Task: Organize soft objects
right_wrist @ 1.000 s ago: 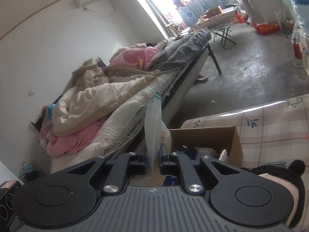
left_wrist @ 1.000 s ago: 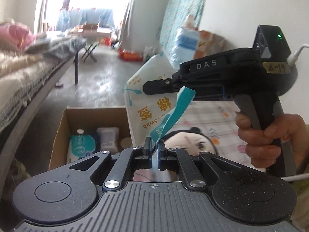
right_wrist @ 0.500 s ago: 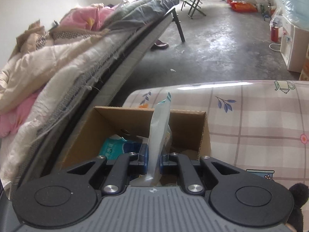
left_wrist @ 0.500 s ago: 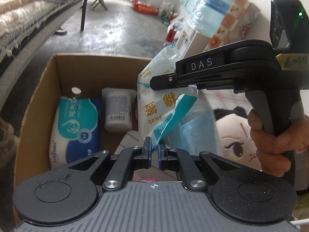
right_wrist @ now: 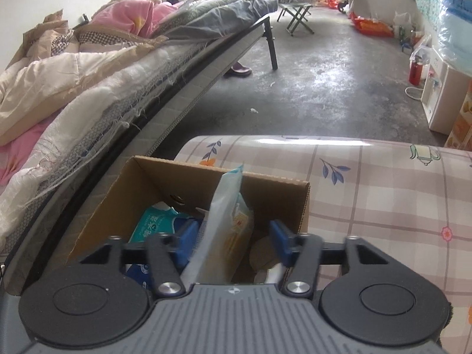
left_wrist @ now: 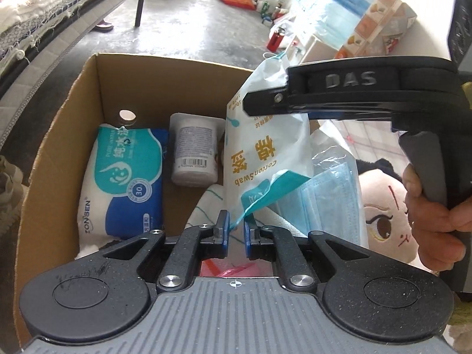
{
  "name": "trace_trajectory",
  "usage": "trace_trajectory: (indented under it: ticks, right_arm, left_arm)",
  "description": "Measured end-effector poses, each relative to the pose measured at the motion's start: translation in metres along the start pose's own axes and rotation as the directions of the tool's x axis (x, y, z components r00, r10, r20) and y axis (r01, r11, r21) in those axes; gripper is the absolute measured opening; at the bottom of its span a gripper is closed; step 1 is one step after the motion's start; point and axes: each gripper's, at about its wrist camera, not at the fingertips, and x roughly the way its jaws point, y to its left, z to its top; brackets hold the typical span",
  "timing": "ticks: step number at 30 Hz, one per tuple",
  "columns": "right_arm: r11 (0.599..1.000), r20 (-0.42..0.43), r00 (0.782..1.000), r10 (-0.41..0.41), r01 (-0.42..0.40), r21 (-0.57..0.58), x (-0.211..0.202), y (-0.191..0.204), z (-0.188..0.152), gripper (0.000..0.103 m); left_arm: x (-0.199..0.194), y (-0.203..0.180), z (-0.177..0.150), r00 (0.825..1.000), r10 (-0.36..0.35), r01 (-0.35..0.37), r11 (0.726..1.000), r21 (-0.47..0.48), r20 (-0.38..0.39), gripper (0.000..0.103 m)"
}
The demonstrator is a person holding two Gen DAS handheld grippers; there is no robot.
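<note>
A white cotton swab bag point(left_wrist: 265, 153) with a teal corner stands upright in a cardboard box point(left_wrist: 165, 70). My left gripper point(left_wrist: 236, 224) is low over the box. Its jaws are opening, and the bag's teal corner hangs loose between the blue pads. In the right wrist view my right gripper point(right_wrist: 231, 236) is also opening. Its jaws stand wide apart on either side of the bag point(right_wrist: 224, 206) without pressing it. A wet wipes pack point(left_wrist: 126, 177), a white bottle point(left_wrist: 194, 153) and a pack of blue masks point(left_wrist: 330, 203) lie in the box.
A plush doll point(left_wrist: 383, 215) lies right of the box, beside the hand point(left_wrist: 427, 215) that holds the right gripper. The box point(right_wrist: 183, 177) sits at the left end of a checked tablecloth point(right_wrist: 368, 206). A bed point(right_wrist: 118, 88) piled with quilts runs along the left.
Both grippers came down with the bag into the box. Both were shut on the bag then. Now the right jaws have parted wide and the left jaws slightly.
</note>
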Motion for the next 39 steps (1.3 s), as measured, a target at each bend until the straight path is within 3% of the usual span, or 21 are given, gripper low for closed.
trace_trajectory:
  ticks: [1, 4, 12, 19, 25, 30, 36, 39]
  right_arm:
    - [1.000, 0.009, 1.000, 0.012, -0.012, 0.000, -0.003, -0.001, 0.000, 0.062]
    - [0.999, 0.033, 0.998, 0.046, -0.047, 0.016, -0.014, -0.005, 0.000, 0.062]
    - [0.987, 0.145, 0.981, 0.132, -0.143, 0.074, -0.074, -0.021, -0.014, 0.069]
    - [0.970, 0.293, 0.935, 0.201, -0.232, 0.077, -0.166, -0.039, -0.049, 0.100]
    - [0.971, 0.395, 0.893, 0.214, -0.239, 0.016, -0.249, -0.039, -0.096, 0.103]
    - [0.974, 0.439, 0.871, 0.220, -0.224, -0.044, -0.305, -0.027, -0.140, 0.103]
    - [0.982, 0.486, 0.853, 0.190, -0.169, -0.087, -0.359, -0.017, -0.197, 0.103]
    - [0.993, 0.488, 0.865, 0.116, -0.097, -0.065, -0.368, -0.016, -0.224, 0.103]
  left_arm:
    - [-0.002, 0.000, 0.001, 1.000, 0.013, -0.013, 1.000, -0.007, 0.000, 0.031]
    - [-0.012, 0.002, -0.001, 0.998, 0.036, -0.035, 0.999, -0.035, 0.044, 0.055]
    - [-0.058, -0.011, -0.009, 0.988, 0.069, -0.067, 0.998, -0.020, 0.135, 0.077]
    - [-0.129, -0.032, -0.040, 0.961, 0.092, -0.099, 0.995, 0.014, 0.261, 0.094]
    - [-0.194, -0.051, -0.083, 0.919, 0.117, -0.139, 0.990, 0.034, 0.375, 0.102]
    - [-0.238, -0.070, -0.123, 0.870, 0.167, -0.201, 0.979, 0.025, 0.463, 0.103]
    - [-0.258, -0.086, -0.160, 0.851, 0.215, -0.258, 0.966, 0.024, 0.479, 0.103]
    - [-0.255, -0.092, -0.176, 0.841, 0.245, -0.284, 0.959, 0.008, 0.483, 0.103]
